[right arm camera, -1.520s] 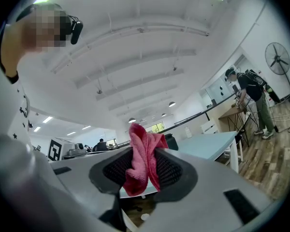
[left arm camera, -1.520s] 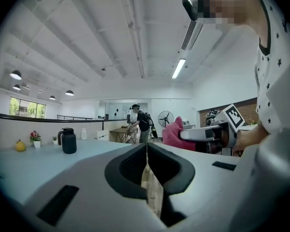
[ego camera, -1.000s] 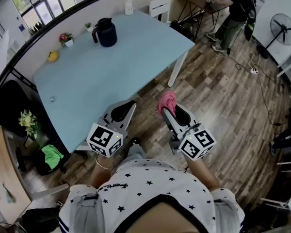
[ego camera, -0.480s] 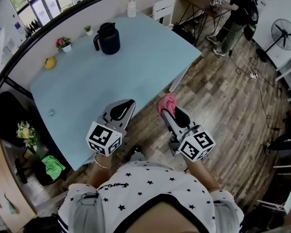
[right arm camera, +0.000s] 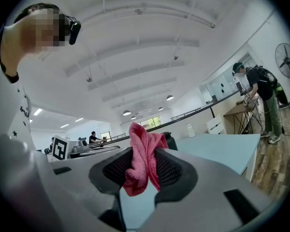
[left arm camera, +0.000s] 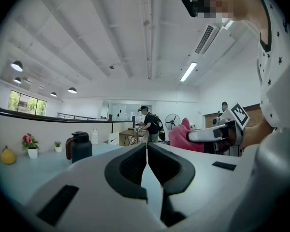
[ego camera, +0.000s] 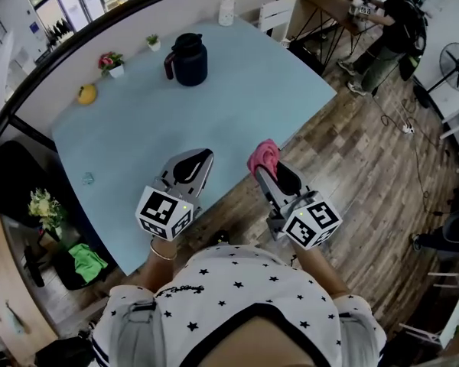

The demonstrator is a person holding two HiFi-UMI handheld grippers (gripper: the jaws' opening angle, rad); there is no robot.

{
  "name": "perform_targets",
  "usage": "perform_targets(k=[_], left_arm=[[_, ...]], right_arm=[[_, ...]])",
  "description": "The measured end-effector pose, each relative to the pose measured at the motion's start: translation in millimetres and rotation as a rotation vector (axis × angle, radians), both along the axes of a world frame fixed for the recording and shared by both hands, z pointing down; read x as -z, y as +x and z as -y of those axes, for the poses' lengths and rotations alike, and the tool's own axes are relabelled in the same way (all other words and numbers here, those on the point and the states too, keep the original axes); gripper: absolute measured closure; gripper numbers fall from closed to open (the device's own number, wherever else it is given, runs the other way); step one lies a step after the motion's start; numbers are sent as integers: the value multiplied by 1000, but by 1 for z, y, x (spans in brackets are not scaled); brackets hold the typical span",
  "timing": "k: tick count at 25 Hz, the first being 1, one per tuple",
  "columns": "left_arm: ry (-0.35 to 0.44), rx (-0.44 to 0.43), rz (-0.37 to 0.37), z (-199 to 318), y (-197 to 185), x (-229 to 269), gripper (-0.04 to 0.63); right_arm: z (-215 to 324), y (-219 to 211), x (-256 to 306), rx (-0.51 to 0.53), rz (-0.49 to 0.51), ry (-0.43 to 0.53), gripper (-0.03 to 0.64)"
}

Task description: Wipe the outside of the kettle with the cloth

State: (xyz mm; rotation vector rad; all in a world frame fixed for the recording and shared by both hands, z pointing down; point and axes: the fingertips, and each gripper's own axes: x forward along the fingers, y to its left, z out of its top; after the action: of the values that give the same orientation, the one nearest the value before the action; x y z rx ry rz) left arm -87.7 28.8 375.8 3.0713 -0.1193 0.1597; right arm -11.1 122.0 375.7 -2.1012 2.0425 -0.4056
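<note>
Left gripper (ego camera: 199, 157): jaws drawn together, the dark pads meeting with barely a slit between them; nothing sits in them; it hangs over the near part of the table, its marker cube towards the person.
Right gripper (ego camera: 263, 168): clamped on the cloth; it is level with the left gripper and apart from it, by the table's near edge.
Cloth (right arm camera: 142, 154): pink and crumpled; pinched between the right gripper's ribbed pads; one bunch stands up above the jaws and a tail hangs below them; it touches nothing but that gripper.
Kettle (ego camera: 187, 60): dark, upright, lid on, handle turned to the left in the head view; it stands on the far part of the table, well ahead of both grippers and apart from the cloth; in the left gripper view it stands left of the jaw line; in the right gripper view only its dark top peeks out just behind the cloth.
Table (ego camera: 130, 140): pale blue; it stretches ahead of both grippers, with the kettle far beyond their tips.
Beyond the kettle, by the wall: a white bottle (ego camera: 226, 10) ahead and to the right; a small plant (ego camera: 152, 42) and a flower pot (ego camera: 111, 62) to the left; a yellow object (ego camera: 86, 93) farthest left.
Far right of the right gripper: wooden floor (ego camera: 367, 167); a person (ego camera: 390, 29) standing at a desk; a fan (ego camera: 457, 56).
</note>
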Motion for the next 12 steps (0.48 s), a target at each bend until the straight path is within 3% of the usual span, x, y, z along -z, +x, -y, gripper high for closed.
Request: perform_targets(k=[12], left_arm=[[13, 176, 29, 47, -2, -8, 563]], right_arm=[[71, 36, -5, 165, 0, 10, 477]])
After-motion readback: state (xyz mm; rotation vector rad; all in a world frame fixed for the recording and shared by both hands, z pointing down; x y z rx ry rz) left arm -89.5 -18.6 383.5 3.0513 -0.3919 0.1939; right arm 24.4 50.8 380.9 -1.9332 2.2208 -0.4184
